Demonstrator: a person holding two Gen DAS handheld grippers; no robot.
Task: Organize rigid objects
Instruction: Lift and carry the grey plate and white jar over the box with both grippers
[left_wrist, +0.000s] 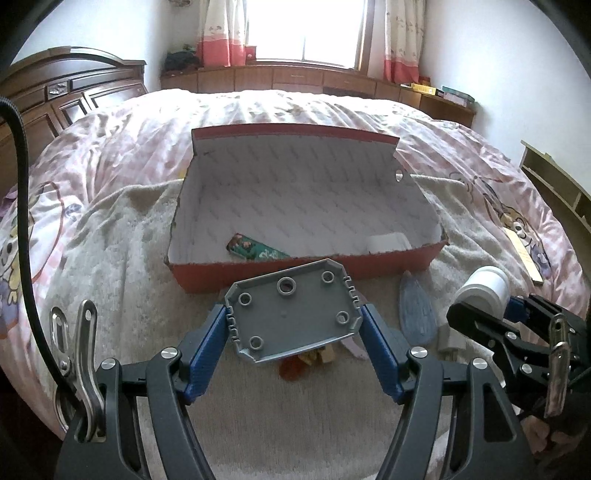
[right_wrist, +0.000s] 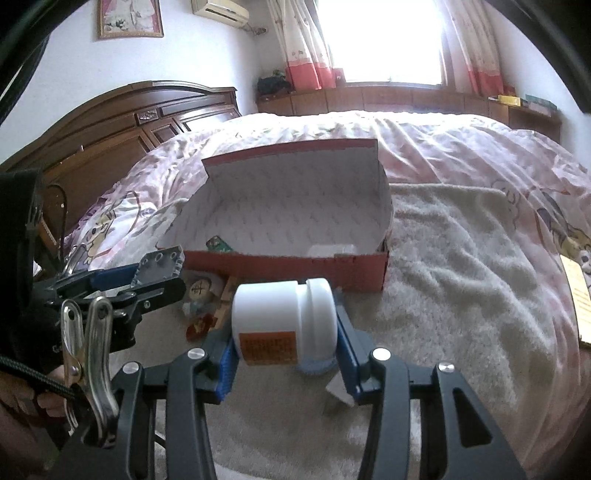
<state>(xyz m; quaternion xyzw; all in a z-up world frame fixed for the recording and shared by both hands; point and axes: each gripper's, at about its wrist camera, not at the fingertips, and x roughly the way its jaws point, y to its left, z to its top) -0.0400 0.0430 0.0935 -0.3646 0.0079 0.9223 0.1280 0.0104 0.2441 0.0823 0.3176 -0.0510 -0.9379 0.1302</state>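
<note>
Box (left_wrist: 303, 275), red, lid propped open on bed blanket: ready to take items. Green packet (left_wrist: 255, 251) and white item already inside. Left gripper (left_wrist: 293, 326) clamps grey plate (left_wrist: 293, 314) by short edges, held flat near box front. Right gripper (right_wrist: 284, 332) clamps white jar (right_wrist: 284, 317) sideways, also short of box. Small toys (right_wrist: 203, 299) remain on blanket.

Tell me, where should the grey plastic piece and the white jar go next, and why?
Probably forward, over the red box's near wall. The left gripper is shut on the grey plate and the right gripper on the white jar, both short of the box, which lies open with room inside.
</note>
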